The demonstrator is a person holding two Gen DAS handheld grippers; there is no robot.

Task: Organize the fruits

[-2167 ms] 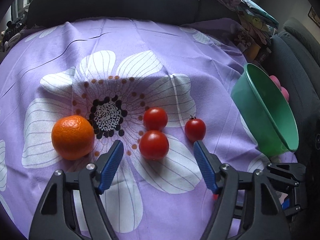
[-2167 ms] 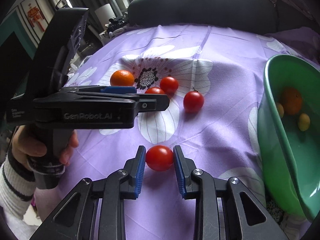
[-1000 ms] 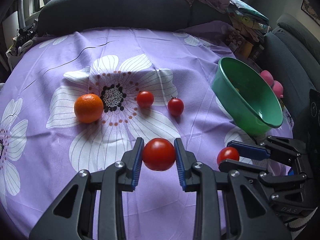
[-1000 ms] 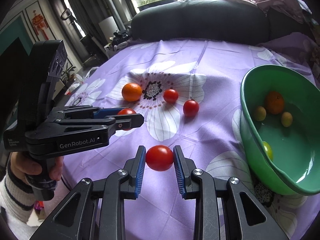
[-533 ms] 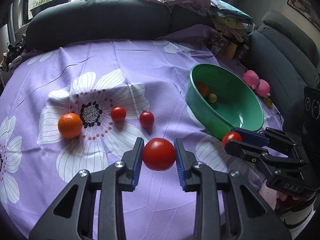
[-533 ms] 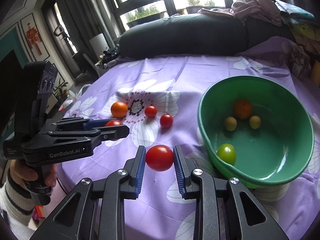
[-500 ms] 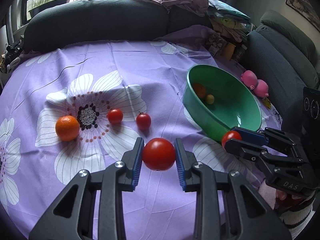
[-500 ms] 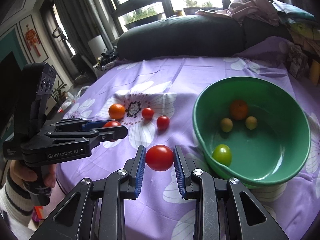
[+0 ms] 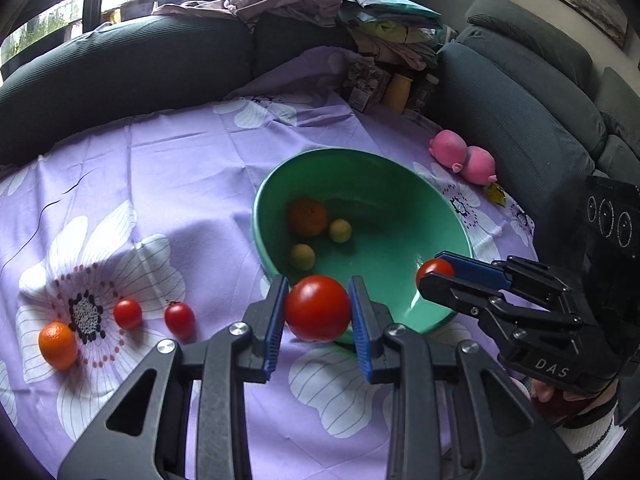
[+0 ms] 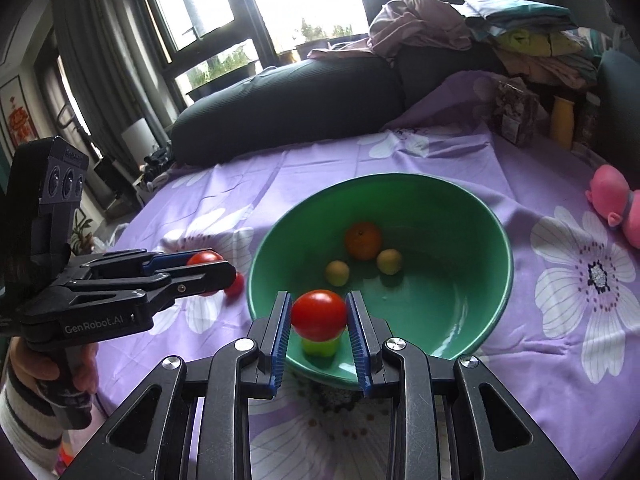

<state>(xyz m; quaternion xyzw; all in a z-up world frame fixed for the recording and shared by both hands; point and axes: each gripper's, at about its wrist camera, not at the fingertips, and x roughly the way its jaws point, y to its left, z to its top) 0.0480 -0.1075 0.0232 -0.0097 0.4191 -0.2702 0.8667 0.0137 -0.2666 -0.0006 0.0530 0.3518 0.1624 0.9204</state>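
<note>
Purple cloth (image 9: 192, 168) with white flowers is covering the table, and a green bowl (image 9: 404, 184) is sitting on it, holding an orange (image 9: 307, 216), two small yellow fruits (image 9: 340, 231) and a green fruit (image 10: 319, 347) near its front wall. The left gripper (image 9: 318, 312) is clamping a red tomato (image 9: 318, 307) between its blue pads, hovering just in front of the bowl's near rim. The right gripper (image 10: 319, 316) is gripping another tomato (image 10: 319, 314) the same way, hanging over the near edge of the bowl above the green fruit. Two little tomatoes (image 9: 128, 313) and a second orange (image 9: 58, 345) are lying on the cloth to the left, well apart from the bowl. A pink toy (image 9: 464, 155) is resting beyond the bowl
</note>
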